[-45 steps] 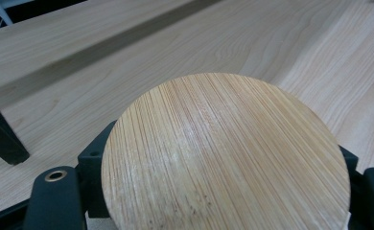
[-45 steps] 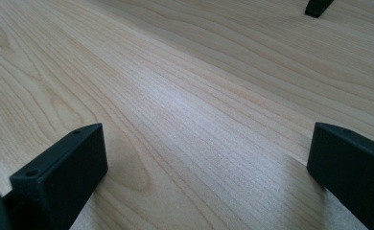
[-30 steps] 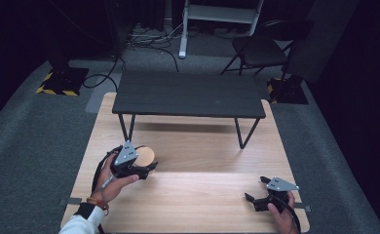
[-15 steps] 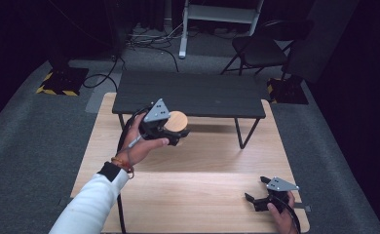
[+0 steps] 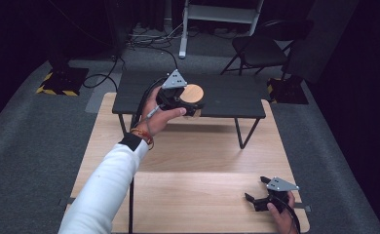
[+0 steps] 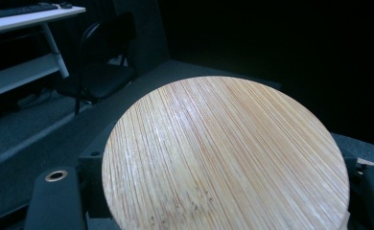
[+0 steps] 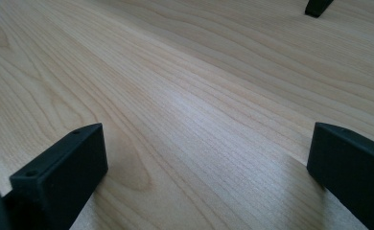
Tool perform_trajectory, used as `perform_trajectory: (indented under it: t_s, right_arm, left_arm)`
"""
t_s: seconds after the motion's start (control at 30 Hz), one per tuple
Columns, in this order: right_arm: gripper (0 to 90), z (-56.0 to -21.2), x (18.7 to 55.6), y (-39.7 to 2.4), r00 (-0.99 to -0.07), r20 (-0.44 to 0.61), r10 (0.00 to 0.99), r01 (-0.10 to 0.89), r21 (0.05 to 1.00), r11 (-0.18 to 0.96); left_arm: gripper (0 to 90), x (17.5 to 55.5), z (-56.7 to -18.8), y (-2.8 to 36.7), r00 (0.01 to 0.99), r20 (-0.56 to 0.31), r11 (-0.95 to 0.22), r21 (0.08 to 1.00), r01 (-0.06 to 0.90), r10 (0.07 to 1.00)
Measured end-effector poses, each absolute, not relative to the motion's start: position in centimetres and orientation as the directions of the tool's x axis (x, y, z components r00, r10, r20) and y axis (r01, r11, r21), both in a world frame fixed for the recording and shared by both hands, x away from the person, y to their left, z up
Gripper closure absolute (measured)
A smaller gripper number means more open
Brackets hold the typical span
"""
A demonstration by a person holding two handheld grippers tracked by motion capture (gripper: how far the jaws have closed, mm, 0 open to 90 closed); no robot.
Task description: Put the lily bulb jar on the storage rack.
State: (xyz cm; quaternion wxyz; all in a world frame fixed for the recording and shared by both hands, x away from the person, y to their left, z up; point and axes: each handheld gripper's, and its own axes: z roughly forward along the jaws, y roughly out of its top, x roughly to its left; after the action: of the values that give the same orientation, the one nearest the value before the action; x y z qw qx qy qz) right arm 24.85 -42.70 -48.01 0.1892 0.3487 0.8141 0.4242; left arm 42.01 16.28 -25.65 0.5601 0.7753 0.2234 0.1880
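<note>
One wooden disc (image 5: 193, 92) has travelled: the left claw (image 5: 185, 102), clamped on it, has carried it up from the near light tabletop (image 5: 202, 161) to above the small black table (image 5: 227, 95) beyond. It looks airborne, though the high view cannot confirm that. Setting it down there seems next. The right claw (image 5: 256, 197) rests apart, empty, on the tabletop.
</note>
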Motion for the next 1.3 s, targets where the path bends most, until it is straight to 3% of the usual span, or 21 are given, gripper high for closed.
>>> perform_trajectory:
  t_s: [0.4,0.87,0.97,1.13,1.3]
  right_arm:
    - [0.0,-48.0,24.9,-42.7,-0.686,-0.013,0.728,0.407,0.822,0.398]
    - [0.0,-48.0,24.9,-42.7,-0.685,-0.012,0.728,0.408,0.822,0.397]
    - [0.0,-48.0,24.9,-42.7,-0.686,-0.012,0.728,0.407,0.822,0.398]
    - [0.0,-48.0,24.9,-42.7,-0.686,-0.012,0.728,0.407,0.822,0.398]
    - [0.0,-48.0,24.9,-42.7,-0.686,-0.013,0.728,0.407,0.822,0.398]
  left_arm:
    - [24.8,46.1,-25.8,13.3,0.845,0.053,-0.3,0.945,0.129,0.532]
    - [24.4,48.1,-27.1,11.9,0.852,0.037,-0.306,0.941,0.146,0.522]
    - [20.6,47.9,-27.2,12.0,0.854,0.051,-0.302,0.945,0.127,0.518]
    - [1.4,47.5,-27.0,12.2,0.837,0.027,-0.281,0.948,0.152,0.546]
    - [0.5,46.6,-25.8,12.9,0.811,0.026,-0.291,0.94,0.18,0.584]
